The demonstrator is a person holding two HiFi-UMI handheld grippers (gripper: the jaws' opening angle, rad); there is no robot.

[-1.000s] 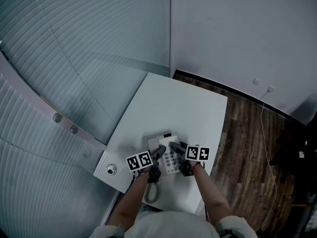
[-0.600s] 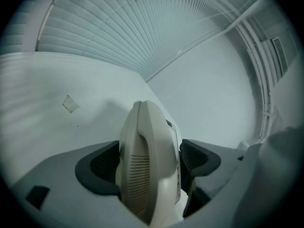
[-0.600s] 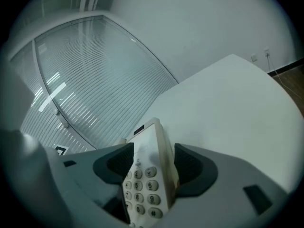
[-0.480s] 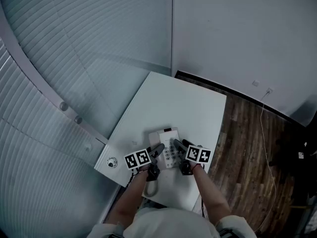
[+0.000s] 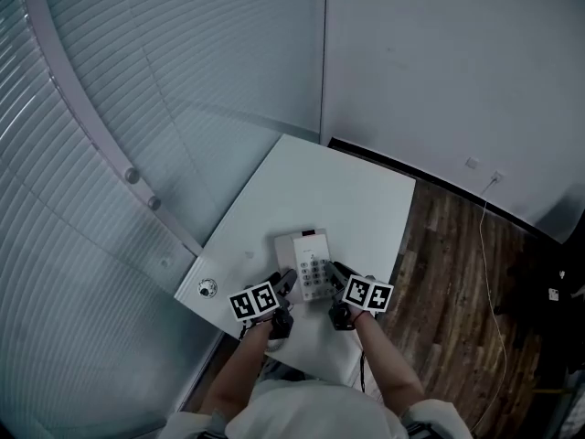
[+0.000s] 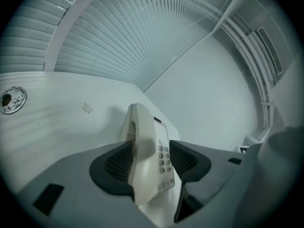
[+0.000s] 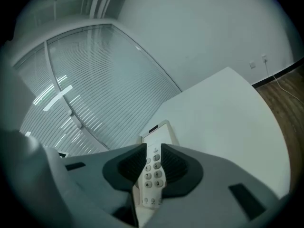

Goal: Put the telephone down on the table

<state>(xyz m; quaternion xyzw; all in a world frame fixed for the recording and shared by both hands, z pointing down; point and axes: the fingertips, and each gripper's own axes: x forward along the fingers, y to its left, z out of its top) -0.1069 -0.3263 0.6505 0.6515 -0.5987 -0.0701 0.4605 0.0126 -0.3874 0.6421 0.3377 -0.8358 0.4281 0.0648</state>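
Telephone: a white desk telephone (image 5: 308,263) lies flat on the white table (image 5: 338,190), toward the 6 o'clock end of the tabletop in the head view.
Handset: the handset (image 6: 140,146) rests in its cradle along the telephone's 9 o'clock side.
Left gripper: the left gripper (image 5: 286,283) sits at the telephone's 7 o'clock corner. Its jaws have just been closing and stand moderately apart. The handset's near end shows between them, close to one pad and clear of the other.
Right gripper: the right gripper (image 5: 337,277) sits at the telephone's 4 o'clock. Its jaws have just been closing to a narrow gap, with only the keypad (image 7: 153,170) seen through it and nothing gripped.
Surroundings: window blinds (image 5: 110,108) at 9 o'clock, a wooden floor (image 5: 448,273) at 3 o'clock.
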